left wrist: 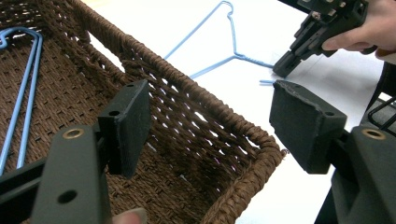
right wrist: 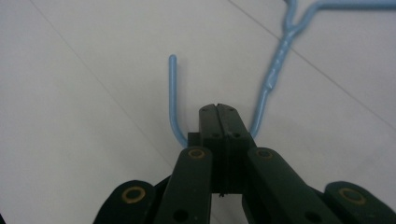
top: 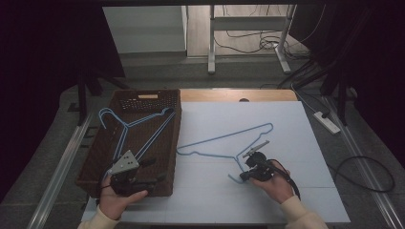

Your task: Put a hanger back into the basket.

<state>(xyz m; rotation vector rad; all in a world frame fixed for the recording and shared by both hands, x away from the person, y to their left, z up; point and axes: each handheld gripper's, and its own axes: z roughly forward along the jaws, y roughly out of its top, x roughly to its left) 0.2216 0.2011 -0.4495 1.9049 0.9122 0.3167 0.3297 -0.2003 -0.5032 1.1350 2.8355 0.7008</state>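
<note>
Nearest the camera, the left gripper (top: 149,170) hangs wide open and empty over the wicker basket (top: 102,148). The right gripper (top: 242,176) pinches the hook of one blue hanger (top: 224,141) lying on the white surface (top: 286,143); a second hanger (top: 131,126) lies in the single basket, the room dark, cables (top: 363,171) on the floor.

White table (top: 296,143) carries wicker basket (top: 169,143), blue hanger (top: 224,137).

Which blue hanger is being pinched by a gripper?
The blue hanger on the white table: the right gripper is shut on its hook. The other hanger lies untouched inside the brown basket.
</note>
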